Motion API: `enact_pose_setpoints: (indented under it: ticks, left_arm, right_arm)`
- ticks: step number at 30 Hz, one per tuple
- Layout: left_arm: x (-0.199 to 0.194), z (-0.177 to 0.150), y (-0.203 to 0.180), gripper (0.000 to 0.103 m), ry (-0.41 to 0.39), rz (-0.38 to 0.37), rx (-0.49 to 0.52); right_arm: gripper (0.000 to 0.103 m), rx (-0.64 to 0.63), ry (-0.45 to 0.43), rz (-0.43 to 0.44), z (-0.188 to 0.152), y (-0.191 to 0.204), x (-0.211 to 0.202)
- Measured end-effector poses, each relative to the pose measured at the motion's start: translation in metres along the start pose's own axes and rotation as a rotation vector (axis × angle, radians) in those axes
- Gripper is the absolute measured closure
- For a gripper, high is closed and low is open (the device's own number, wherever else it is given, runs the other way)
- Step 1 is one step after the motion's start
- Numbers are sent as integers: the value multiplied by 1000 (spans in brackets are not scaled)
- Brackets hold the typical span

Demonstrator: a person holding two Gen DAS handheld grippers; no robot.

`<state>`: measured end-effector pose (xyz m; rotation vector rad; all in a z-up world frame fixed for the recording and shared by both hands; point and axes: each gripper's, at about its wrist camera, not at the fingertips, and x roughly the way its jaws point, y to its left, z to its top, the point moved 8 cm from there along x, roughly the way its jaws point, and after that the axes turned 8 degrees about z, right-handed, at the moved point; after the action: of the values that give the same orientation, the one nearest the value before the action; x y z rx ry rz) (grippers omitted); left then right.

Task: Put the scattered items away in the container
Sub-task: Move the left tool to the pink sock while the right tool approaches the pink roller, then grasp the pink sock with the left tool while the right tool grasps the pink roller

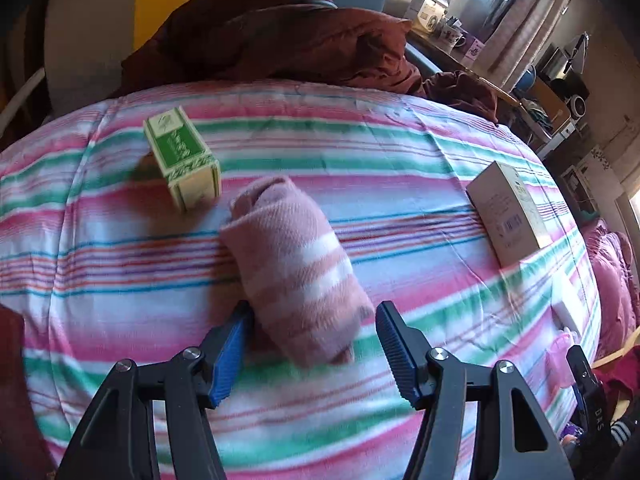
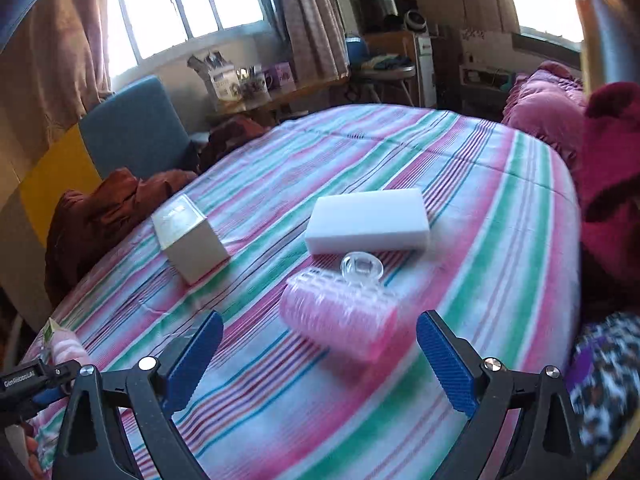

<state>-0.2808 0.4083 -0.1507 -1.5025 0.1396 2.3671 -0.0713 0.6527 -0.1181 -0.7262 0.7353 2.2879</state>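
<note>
Everything lies on a striped bedspread (image 1: 120,264). A rolled pink striped sock (image 1: 296,264) has its near end between the blue pads of my left gripper (image 1: 312,344), which is open; the left pad is at the sock's side and the right pad stands apart from it. A green box (image 1: 182,160) lies beyond it, and a beige box (image 1: 508,216) to the right. My right gripper (image 2: 320,356) is wide open just short of a pink hair roller with a clear clip (image 2: 340,320). Behind the roller lie a white foam block (image 2: 368,220) and the beige box (image 2: 192,236). No container shows in either view.
A crumpled maroon blanket (image 1: 280,40) is heaped at the bed's far edge by a blue chair (image 2: 136,132). A side table with mugs (image 2: 248,84) stands under the window. A pink quilt (image 2: 548,104) and a dark red cloth (image 2: 612,168) border the bed's right side.
</note>
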Motion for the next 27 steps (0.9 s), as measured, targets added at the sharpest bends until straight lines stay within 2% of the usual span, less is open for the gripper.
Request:
enact_pose_setpoints:
  ticks: [2, 4, 7, 14, 22, 24, 25, 27]
  left_arm:
    - [2, 3, -3, 39, -3, 2, 9]
    - [4, 7, -4, 39, -10, 12, 19]
    - [3, 8, -1, 39, -19, -5, 6]
    - [1, 2, 1, 39, -49, 12, 26]
    - [5, 8, 1, 41, -67, 25, -2]
    - [5, 7, 3, 53, -87, 63, 14]
    - [4, 6, 4, 56, -98, 76, 21]
    - [2, 5, 9, 64, -114, 57, 12]
  right_arm:
    - [11, -9, 26, -4, -1, -5, 6]
    - [26, -8, 47, 4, -4, -7, 12]
    - [31, -17, 60, 11, -6, -8, 16]
    - [32, -19, 60, 85, -15, 2, 7]
    - [32, -16, 71, 200, -46, 30, -17]
    - [32, -29, 67, 202, -51, 36, -19]
    - [32, -36, 65, 200, -53, 37, -20]
    - [32, -50, 61, 194, -55, 38, -21]
